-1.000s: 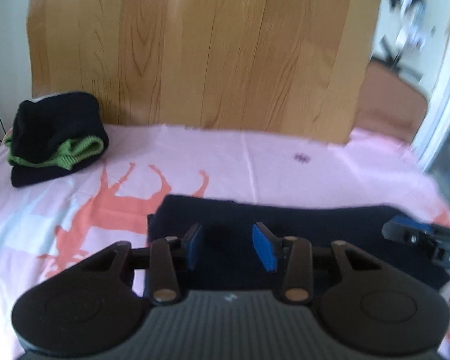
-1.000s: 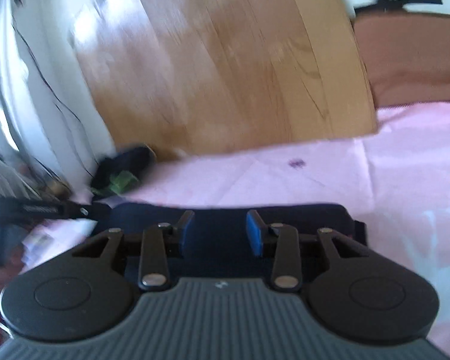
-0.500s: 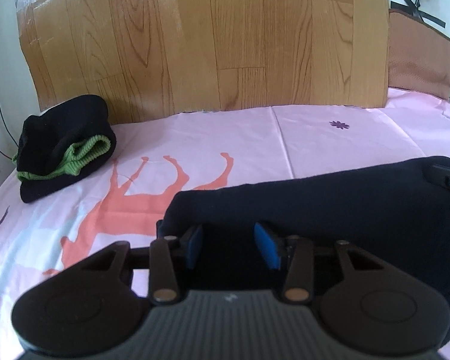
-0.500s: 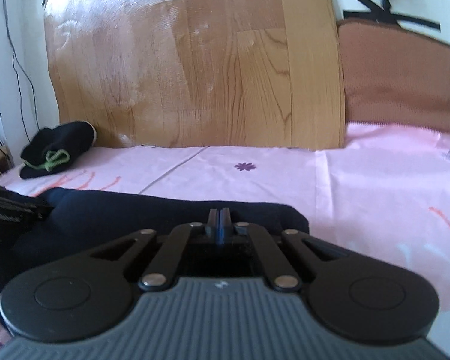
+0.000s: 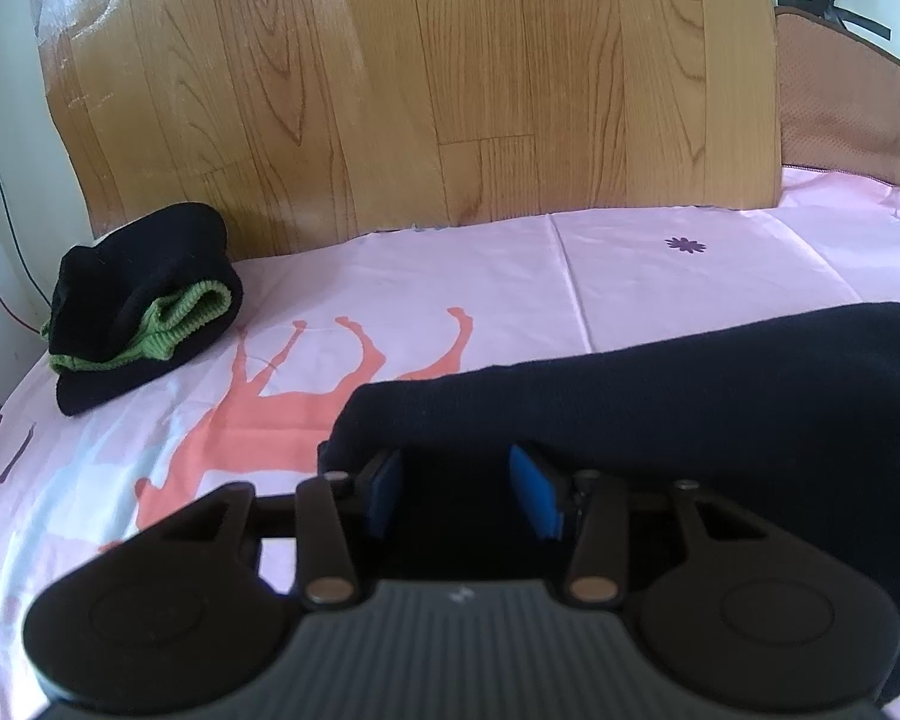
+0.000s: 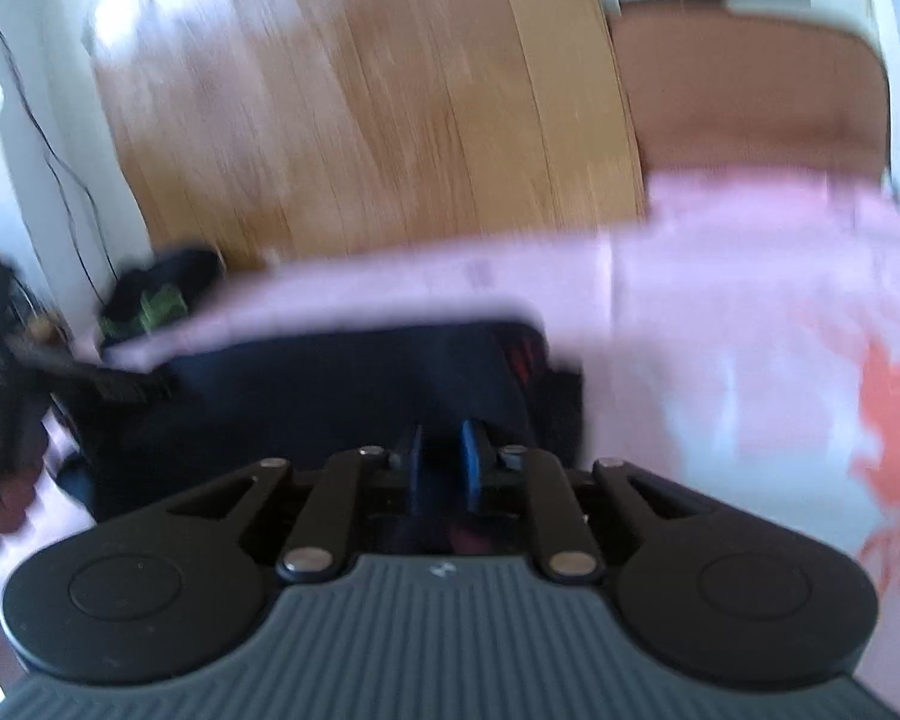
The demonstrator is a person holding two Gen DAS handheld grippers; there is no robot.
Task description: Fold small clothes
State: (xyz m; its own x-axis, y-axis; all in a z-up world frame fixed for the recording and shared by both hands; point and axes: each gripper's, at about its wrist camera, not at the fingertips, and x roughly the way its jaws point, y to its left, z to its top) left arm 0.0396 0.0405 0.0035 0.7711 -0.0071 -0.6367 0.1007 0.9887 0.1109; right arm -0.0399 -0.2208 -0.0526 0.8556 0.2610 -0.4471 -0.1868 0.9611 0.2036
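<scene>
Clothes to be folded number two, as far as the views show. At the far left of the pink sheet (image 5: pixel 630 276), near the wooden board (image 5: pixel 420 78), a dark garment with a green ribbed cuff (image 5: pixel 144 312) lies bundled up; it looks already folded and set aside, so I judge that piece done.

Right of it and nearer, the navy garment (image 5: pixel 690 396) lies in one long dark band across the sheet, its left end bulging up just ahead of the left gripper (image 5: pixel 459 489). That claw stands part open, blue pads clearly apart with dark cloth showing between them; whether the pads press on the fabric I cannot tell.

Further right, in the blurred right wrist view, the same navy garment (image 6: pixel 354 396) lies ahead of the right gripper (image 6: pixel 444 468). Its jaws are opening from a narrow gap, with dark cloth behind that gap, though the blur hides any contact.

Judging by its long shape, the navy piece has had at most a lengthwise fold; bringing its ends together and placing it by the bundle seems left to do
</scene>
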